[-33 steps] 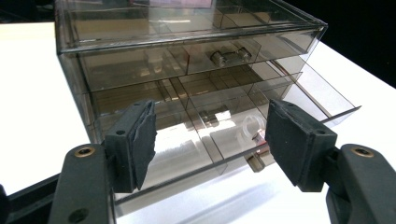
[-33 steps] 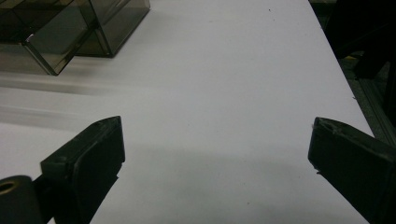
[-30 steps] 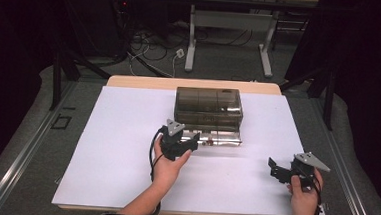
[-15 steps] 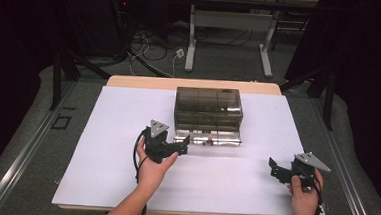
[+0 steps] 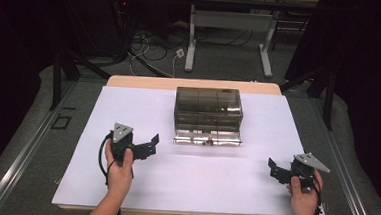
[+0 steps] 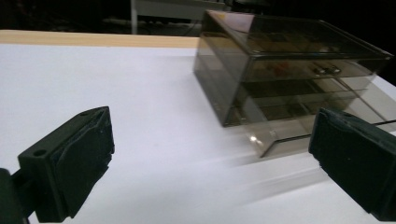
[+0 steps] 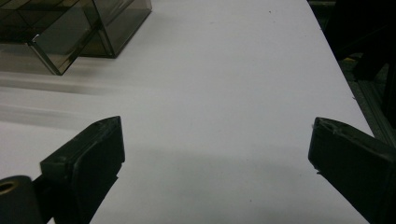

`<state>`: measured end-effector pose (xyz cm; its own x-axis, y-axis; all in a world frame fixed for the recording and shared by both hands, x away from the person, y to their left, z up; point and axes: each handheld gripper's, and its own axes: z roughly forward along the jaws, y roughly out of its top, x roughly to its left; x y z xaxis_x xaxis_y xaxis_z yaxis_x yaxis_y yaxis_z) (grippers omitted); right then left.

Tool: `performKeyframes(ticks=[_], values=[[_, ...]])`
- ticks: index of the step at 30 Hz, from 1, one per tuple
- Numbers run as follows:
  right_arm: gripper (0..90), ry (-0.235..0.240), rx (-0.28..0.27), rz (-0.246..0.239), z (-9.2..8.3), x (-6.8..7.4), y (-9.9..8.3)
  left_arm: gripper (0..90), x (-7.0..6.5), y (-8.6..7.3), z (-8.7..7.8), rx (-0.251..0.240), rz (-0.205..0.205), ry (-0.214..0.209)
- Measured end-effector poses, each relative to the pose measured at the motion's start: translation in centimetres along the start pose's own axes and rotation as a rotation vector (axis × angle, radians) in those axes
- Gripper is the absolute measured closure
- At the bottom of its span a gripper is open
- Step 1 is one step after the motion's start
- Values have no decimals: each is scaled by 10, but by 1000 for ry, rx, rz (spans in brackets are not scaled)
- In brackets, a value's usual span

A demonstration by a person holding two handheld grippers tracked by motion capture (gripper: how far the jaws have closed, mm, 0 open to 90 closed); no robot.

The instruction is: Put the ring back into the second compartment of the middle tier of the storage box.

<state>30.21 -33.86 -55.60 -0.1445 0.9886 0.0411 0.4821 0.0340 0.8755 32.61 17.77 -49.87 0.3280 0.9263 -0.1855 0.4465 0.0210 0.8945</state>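
On the white-covered desk, a smoky translucent plastic drawer box stood near the far middle, its lowest drawer pulled out. Left of it and apart, the left tool gaped empty, its jaws having just opened. Well right, the right tool gaped empty too.

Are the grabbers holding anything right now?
No. The left gripper and the right gripper both stand open with nothing between the jaws. The drawer box sits alone on the table, bottom drawer pulled out.
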Motion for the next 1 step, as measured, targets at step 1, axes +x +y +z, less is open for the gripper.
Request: performKeyframes(ticks=[1], values=[[33, 4, -4, 8, 0, 1, 0, 5, 5, -1, -3, 1, 1, 8]])
